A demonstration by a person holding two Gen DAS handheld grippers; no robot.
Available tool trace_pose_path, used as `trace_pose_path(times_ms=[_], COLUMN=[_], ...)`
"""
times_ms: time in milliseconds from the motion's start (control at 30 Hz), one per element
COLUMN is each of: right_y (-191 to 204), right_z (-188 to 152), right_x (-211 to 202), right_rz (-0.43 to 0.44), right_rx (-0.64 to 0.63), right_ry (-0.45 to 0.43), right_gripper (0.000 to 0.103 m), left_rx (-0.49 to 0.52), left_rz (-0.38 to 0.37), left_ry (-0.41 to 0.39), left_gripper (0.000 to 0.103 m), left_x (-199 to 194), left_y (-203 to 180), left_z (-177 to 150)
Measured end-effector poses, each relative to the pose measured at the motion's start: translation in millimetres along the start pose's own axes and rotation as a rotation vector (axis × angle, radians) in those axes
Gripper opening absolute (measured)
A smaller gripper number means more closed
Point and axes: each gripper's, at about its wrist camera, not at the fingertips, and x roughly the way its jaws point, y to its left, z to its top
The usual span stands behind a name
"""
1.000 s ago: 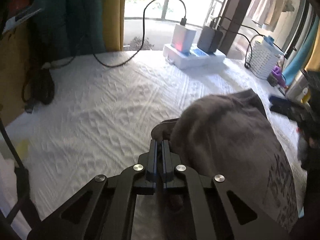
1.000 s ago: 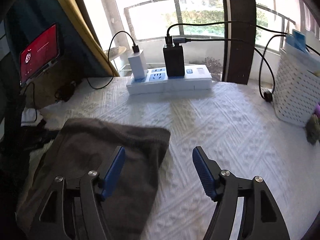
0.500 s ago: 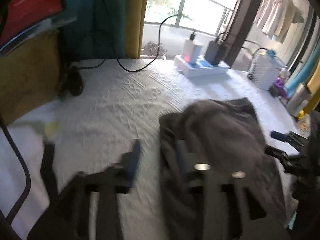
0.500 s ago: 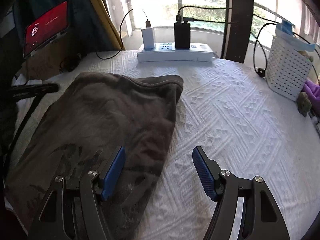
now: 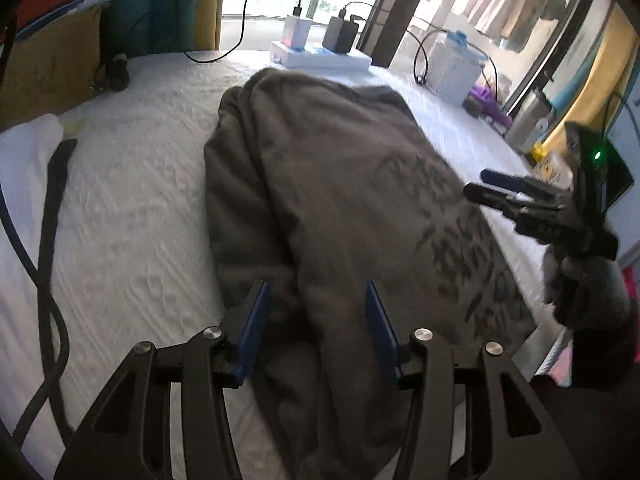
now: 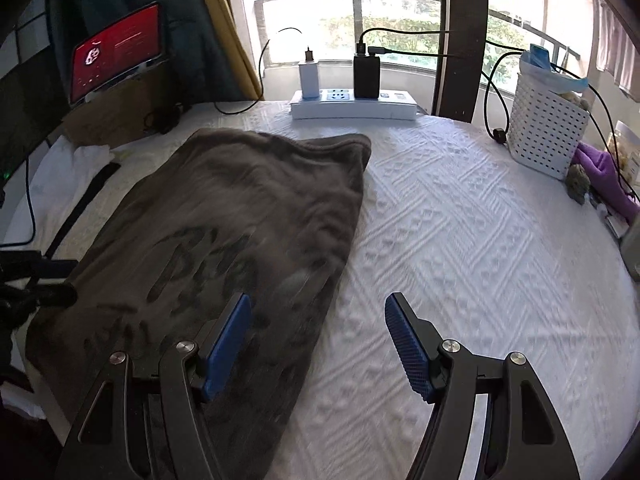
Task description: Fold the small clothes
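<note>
Grey shirt lies folded lengthwise on the bed, toward its left edge. Soft, limp, light; best pinched at a hem corner. Left gripper has just been opening, clamping nothing; right gripper spread, empty.

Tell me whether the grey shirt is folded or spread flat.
Folded. The grey shirt lies as a narrow strip on the white bedspread, with a doubled layer along its left edge.
</note>
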Motion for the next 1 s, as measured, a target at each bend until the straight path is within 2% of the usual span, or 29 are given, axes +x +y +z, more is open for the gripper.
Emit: trace_pose_path(times_ms=[167, 533, 667, 833, 1000], right_y=[11.3, 24.9, 24.1, 21.7, 16.8], right_z=[-20.5, -74.5, -85.9, -95.7, -94.4], right_x=[-10.9, -25.4, -32.3, -40.9, -50.0], right_rz=[0.000, -0.041, -0.052, -0.051, -0.057], right_rx=[-0.009, -0.012, -0.009, -0.002, 0.000], right_ry=[0.000, 0.014, 0.009, 0.009, 0.024], right_gripper=[0.072, 0.072, 0.074, 0.074, 0.075], left_rx=[0.015, -0.007, -0.007, -0.027, 0.006], left_rz=[0.024, 0.031, 0.049, 0.036, 0.007], left_ry=[-0.009, -0.065, -0.064, -0.032, -0.099], left_gripper=[0.044, 0.045, 0.047, 0.047, 0.047], left_x=[2.5, -9.4, -13.5, -22.9, -44.7], left_y=[-1.6, -1.0, -1.5, -1.3, -8.5], left_z=[-16.3, -39.0, -47.3, -53.1, -40.7])
